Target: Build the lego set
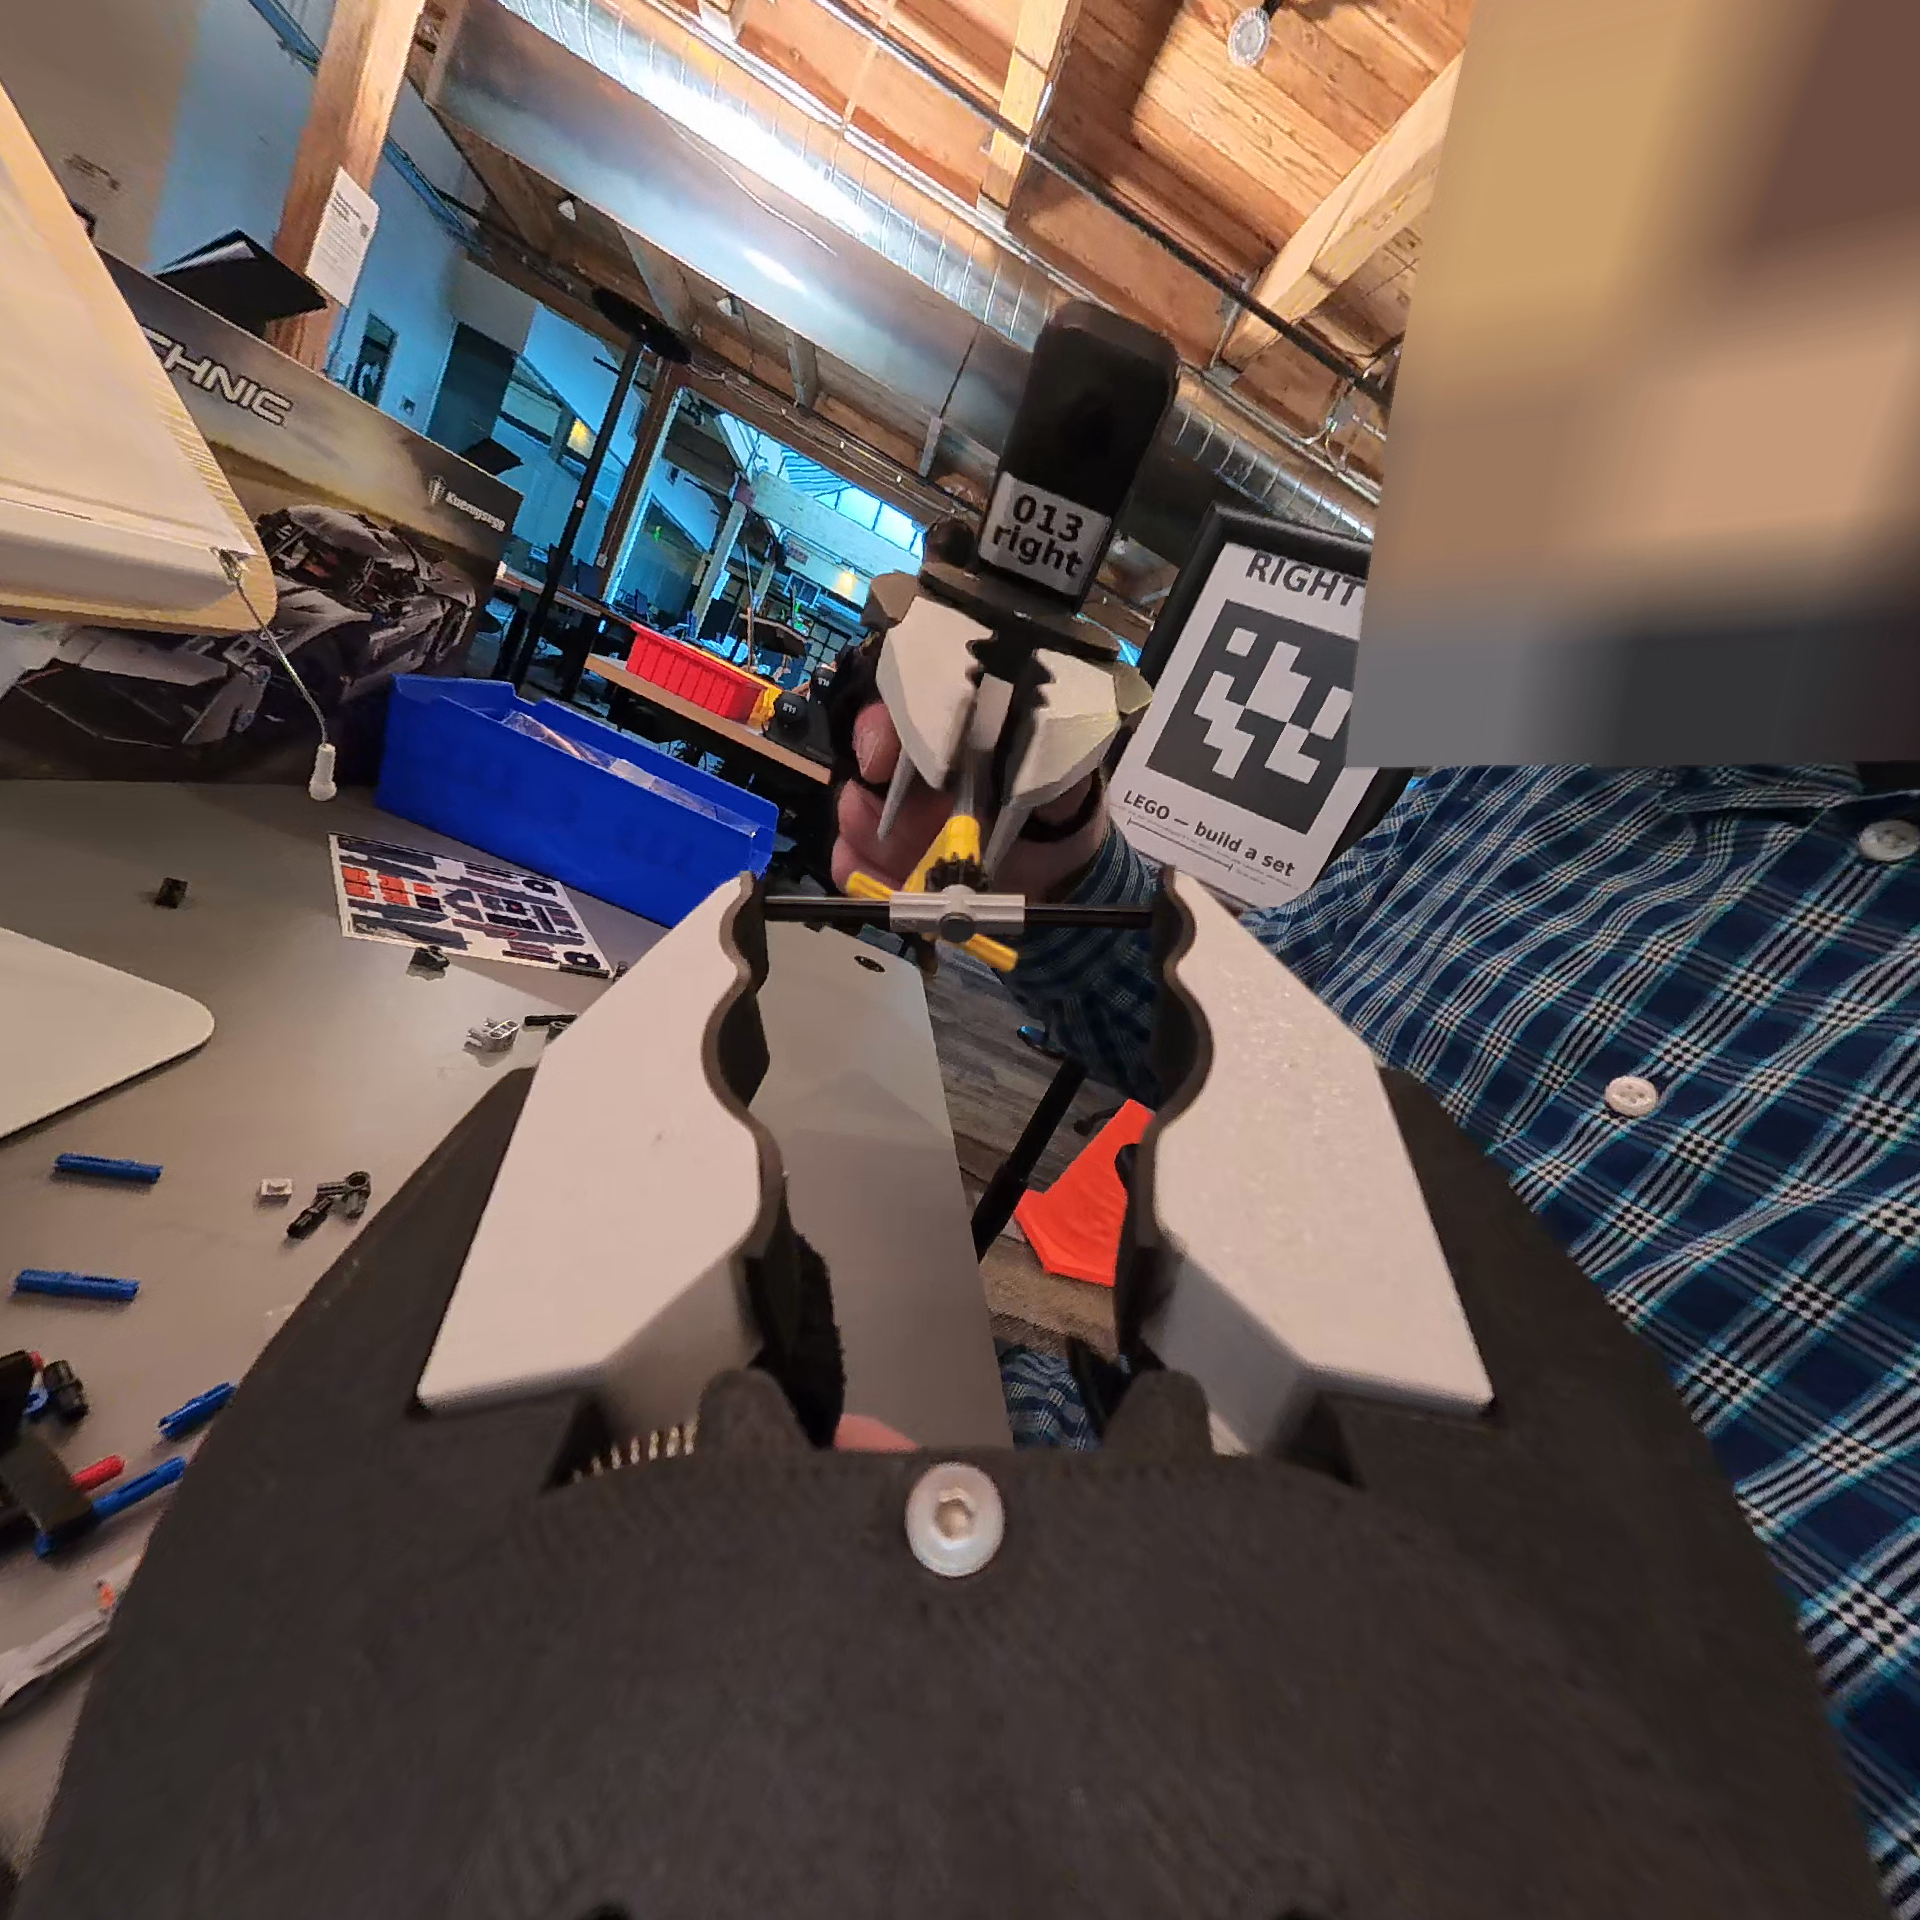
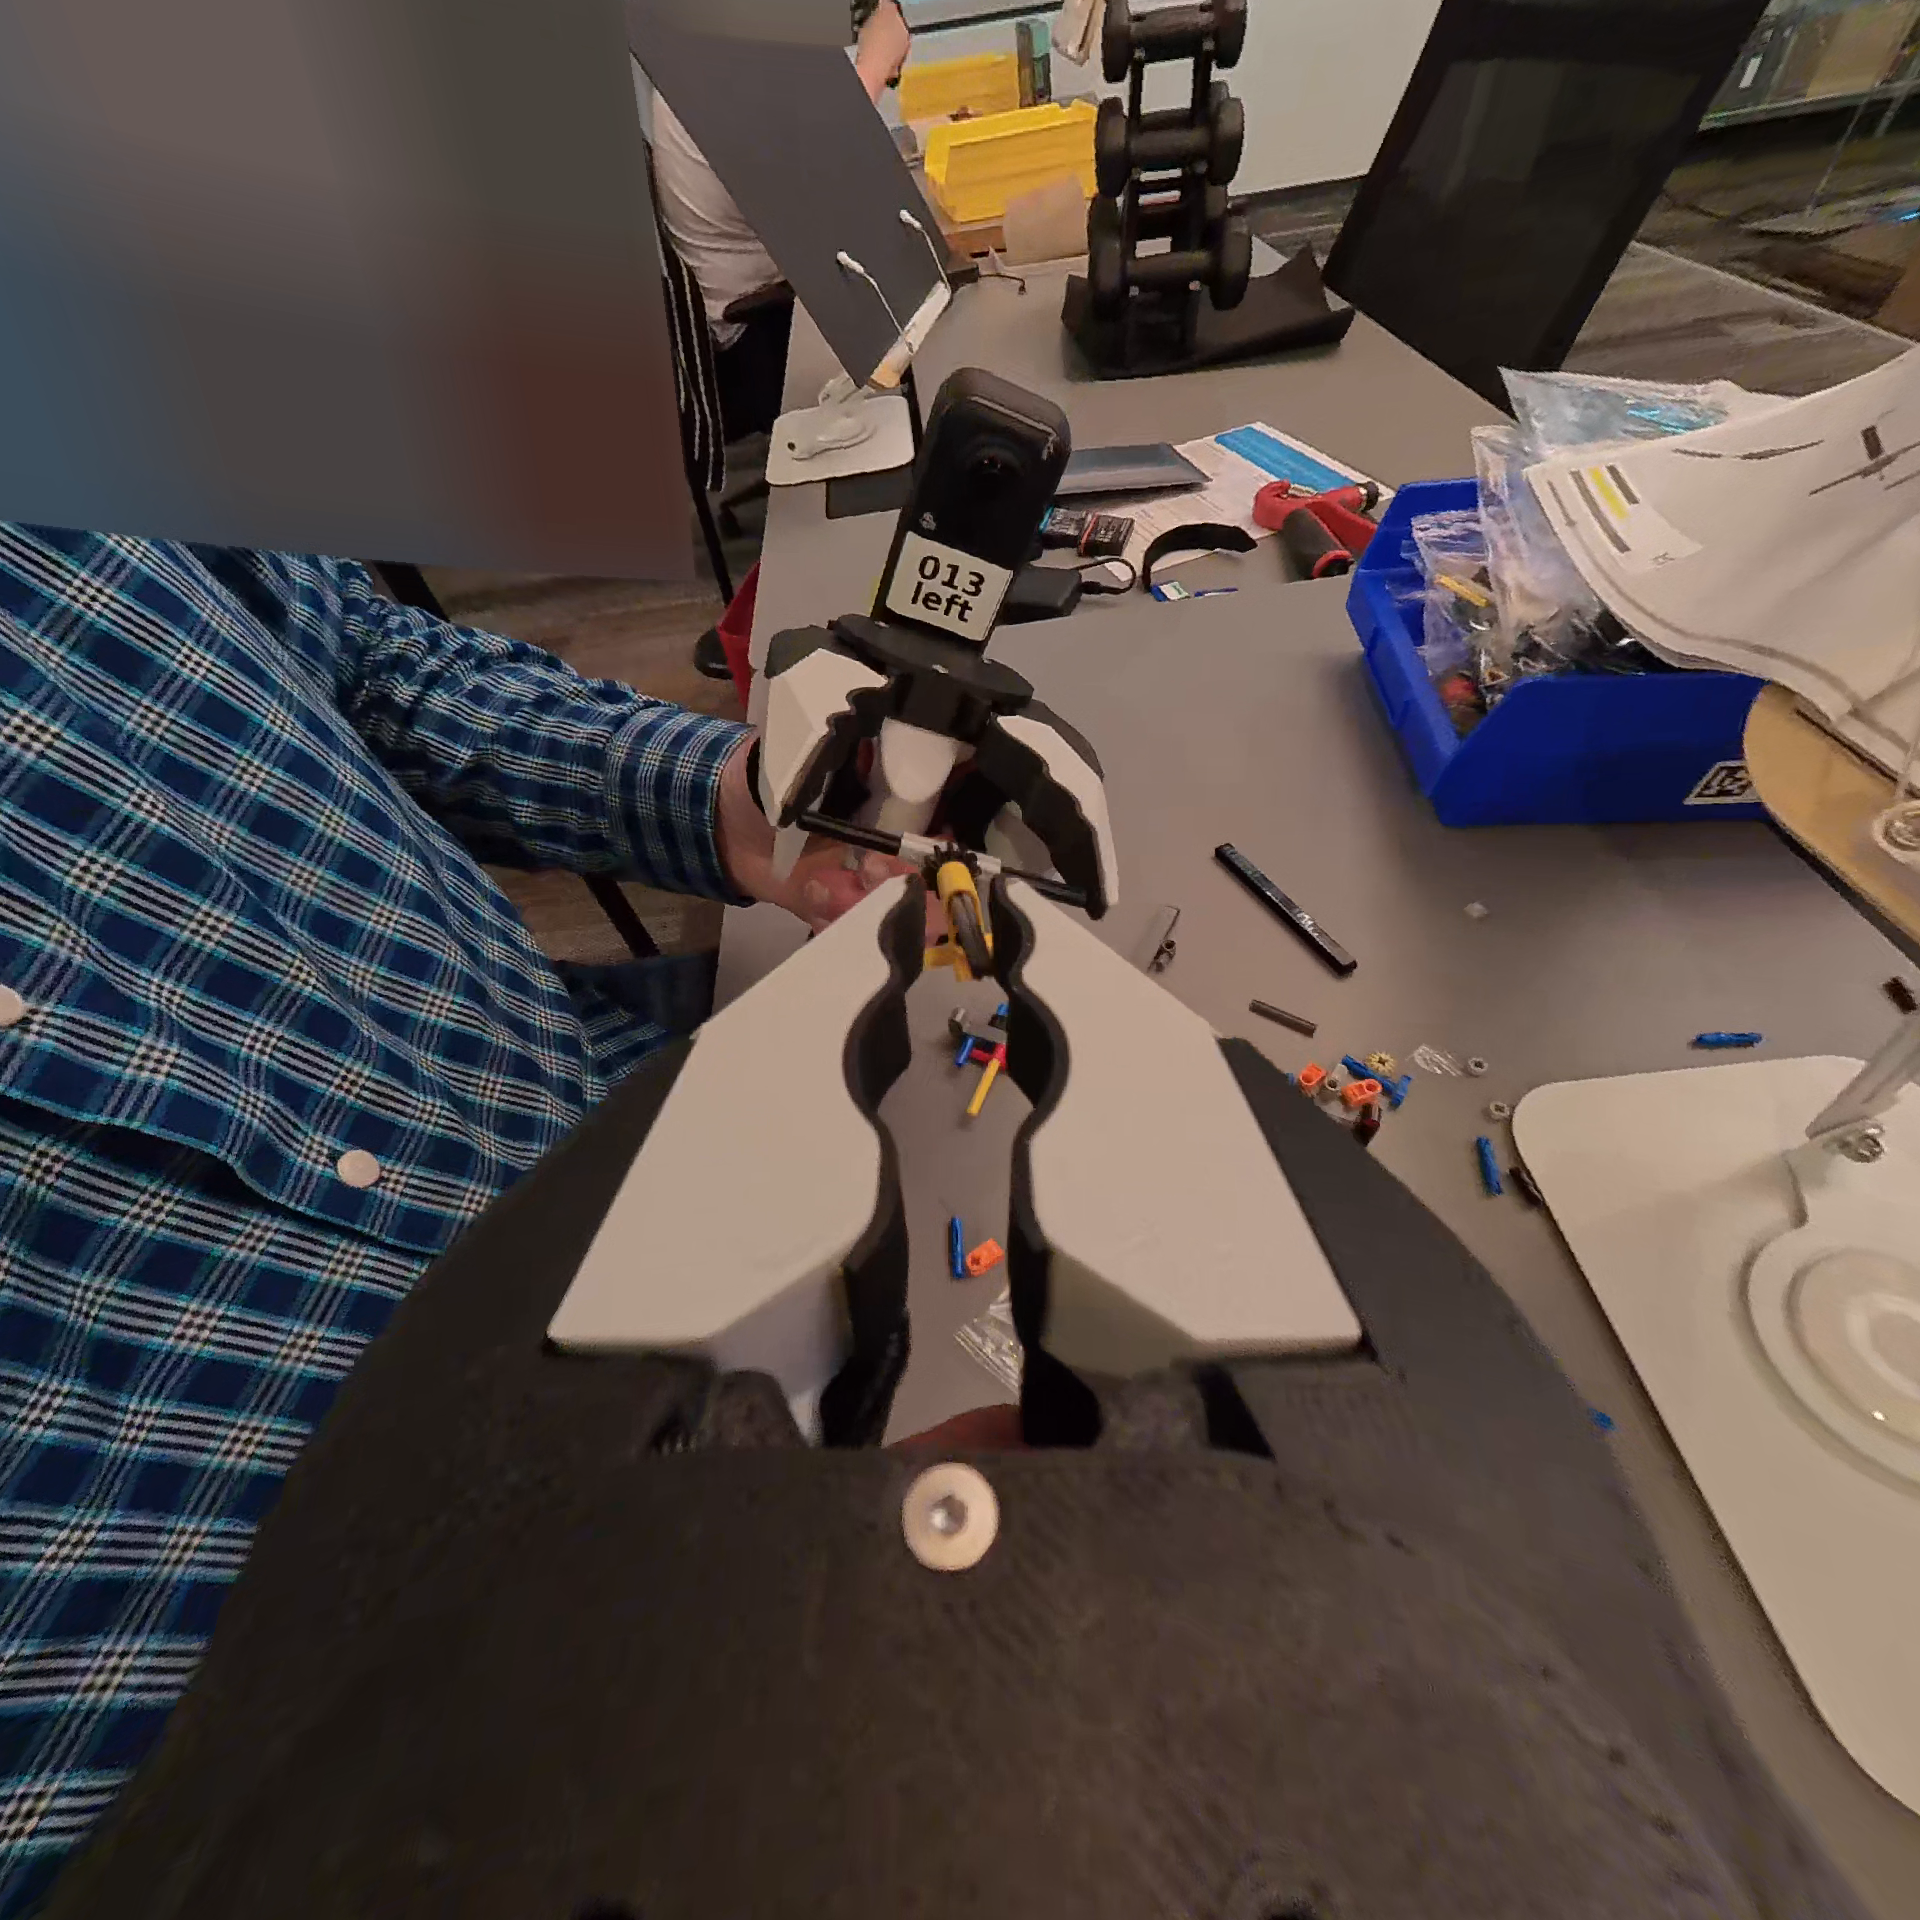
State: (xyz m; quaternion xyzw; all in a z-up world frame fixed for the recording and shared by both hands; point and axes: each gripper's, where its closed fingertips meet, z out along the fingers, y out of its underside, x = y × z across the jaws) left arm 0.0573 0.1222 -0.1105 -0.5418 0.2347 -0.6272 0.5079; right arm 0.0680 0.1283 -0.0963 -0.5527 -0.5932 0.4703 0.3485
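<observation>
Left gripper [image 1: 956, 904]: matt black textured plastic body, smooth pale grey fingers [image 1: 644, 1132], bright metal screw [image 1: 954, 1519]. Black axle [image 1: 831, 907]: glossy plastic, carrying a satin grey connector [image 1: 940, 918]. Yellow piece [image 2: 951, 883]: shiny plastic. Table [image 2: 1226, 748]: smooth matt grey. Blue bin [image 2: 1538, 738]: glossy plastic. Shirt [image 1: 1621, 1039]: woven checked cloth. Ceiling [image 1: 1174, 114]: bare wood.

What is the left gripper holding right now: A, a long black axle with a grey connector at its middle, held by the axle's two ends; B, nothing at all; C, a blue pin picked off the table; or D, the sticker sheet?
A: the left gripper has its fingertips pressing the two ends of the black axle, with the grey connector sitting at its middle.
</observation>
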